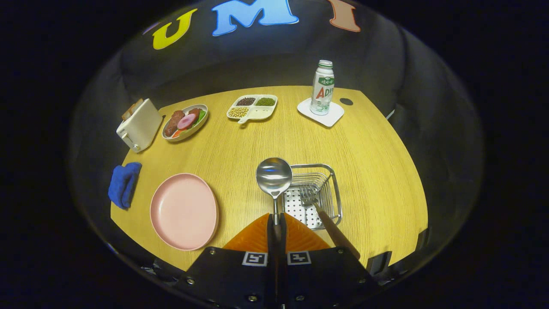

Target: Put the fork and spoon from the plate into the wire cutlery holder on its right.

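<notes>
My gripper [275, 223] is shut on the handle of a metal spoon [273, 176], whose bowl sticks out ahead of the fingers, above the table and just left of the wire cutlery holder [332, 171]. A fork [309, 196] with a brown handle lies in the holder, tines on its perforated floor, handle leaning out over the near rim. The pink plate [184, 211] sits bare to the left of the fingers.
A blue cloth [124, 183] lies left of the plate. Farther back stand a white toaster [138, 124], a dish of food [185, 121], a divided tray of beans [252, 107], and a bottle [322, 87] on a white coaster [331, 116].
</notes>
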The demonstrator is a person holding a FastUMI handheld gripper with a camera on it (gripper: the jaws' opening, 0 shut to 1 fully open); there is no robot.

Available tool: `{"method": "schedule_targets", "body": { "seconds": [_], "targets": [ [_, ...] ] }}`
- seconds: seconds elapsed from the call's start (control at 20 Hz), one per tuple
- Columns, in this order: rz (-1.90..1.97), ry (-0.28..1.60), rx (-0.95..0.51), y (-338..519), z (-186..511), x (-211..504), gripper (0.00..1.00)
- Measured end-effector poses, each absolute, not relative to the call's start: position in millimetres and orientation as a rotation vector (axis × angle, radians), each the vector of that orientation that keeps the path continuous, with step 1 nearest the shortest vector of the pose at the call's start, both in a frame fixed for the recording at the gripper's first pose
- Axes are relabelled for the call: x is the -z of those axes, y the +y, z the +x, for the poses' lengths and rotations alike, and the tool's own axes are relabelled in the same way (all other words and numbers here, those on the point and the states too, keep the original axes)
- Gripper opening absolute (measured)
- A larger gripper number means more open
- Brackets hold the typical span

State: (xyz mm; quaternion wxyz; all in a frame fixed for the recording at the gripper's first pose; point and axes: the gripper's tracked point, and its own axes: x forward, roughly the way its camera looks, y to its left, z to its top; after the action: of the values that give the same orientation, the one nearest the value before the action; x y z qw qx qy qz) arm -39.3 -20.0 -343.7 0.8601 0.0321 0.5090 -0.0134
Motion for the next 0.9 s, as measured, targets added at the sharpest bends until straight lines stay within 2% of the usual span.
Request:
{"method": "schedule_targets", "body": {
  "seconds": [0.9],
  "targets": [
    [0.091, 1.148, 0.090, -48, -59, 349, 0.03]
  ]
}}
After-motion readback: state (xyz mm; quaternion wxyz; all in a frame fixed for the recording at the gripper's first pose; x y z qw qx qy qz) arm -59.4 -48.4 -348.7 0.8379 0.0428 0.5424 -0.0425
